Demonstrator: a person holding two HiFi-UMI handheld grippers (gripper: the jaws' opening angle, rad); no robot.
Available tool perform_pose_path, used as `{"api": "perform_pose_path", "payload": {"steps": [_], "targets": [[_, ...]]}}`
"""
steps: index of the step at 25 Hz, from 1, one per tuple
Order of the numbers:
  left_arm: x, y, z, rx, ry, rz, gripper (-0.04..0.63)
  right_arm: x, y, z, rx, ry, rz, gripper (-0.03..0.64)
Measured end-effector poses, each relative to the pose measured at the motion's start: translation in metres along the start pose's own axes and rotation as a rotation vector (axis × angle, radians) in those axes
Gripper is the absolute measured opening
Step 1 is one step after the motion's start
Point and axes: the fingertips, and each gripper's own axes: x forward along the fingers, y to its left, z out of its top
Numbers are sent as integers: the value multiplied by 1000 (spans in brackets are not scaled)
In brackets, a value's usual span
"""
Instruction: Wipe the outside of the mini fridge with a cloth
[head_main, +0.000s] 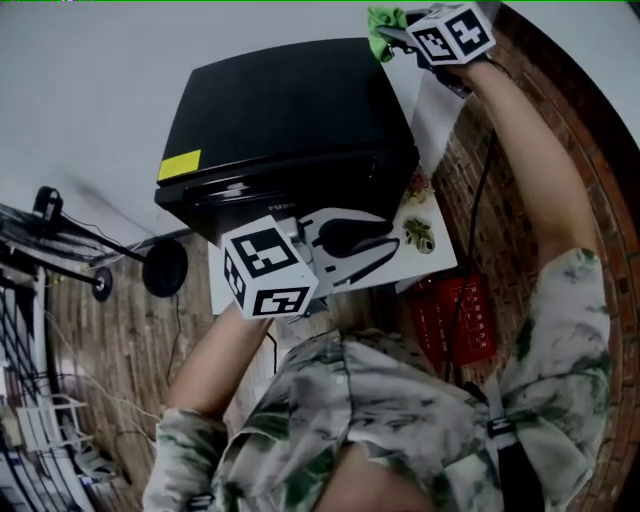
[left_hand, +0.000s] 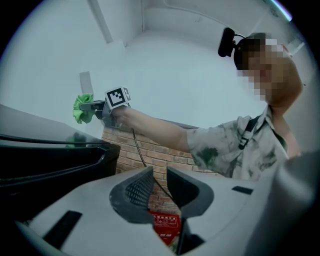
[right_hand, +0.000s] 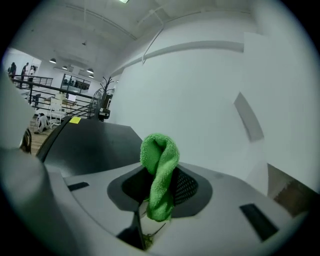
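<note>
The black mini fridge (head_main: 290, 130) stands on a white table (head_main: 432, 262), with a yellow sticker on its top. My right gripper (head_main: 400, 35) is held out at the fridge's far right corner, shut on a bunched green cloth (head_main: 383, 25). In the right gripper view the cloth (right_hand: 160, 170) hangs folded between the jaws of the right gripper (right_hand: 160, 184), above the fridge top (right_hand: 90, 142). My left gripper (head_main: 393, 240) hovers by the fridge's near right corner. Its jaws stand slightly apart with nothing between them (left_hand: 160, 172). The left gripper view shows the fridge (left_hand: 50, 160) and the cloth (left_hand: 81, 109).
A red printed sheet (head_main: 455, 320) lies on the brick-pattern floor (head_main: 560, 130) beside the table. A black cable (head_main: 480, 200) hangs from my right arm. A black stand with wheels (head_main: 150, 268) is left of the fridge. A white wall (head_main: 80, 90) rises behind it.
</note>
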Motion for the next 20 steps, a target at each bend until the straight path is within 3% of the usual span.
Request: {"api": "perform_pose_path", "payload": {"steps": [10, 15, 20], "targets": [[-9, -55, -17, 16, 9, -70, 89, -78, 14, -26, 69, 13, -80, 114], [2, -72, -34, -9, 22, -77, 89, -85, 29, -44, 95, 1, -66, 114], [41, -69, -31, 22, 53, -61, 89, -70, 27, -63, 76, -2, -3, 114]]}}
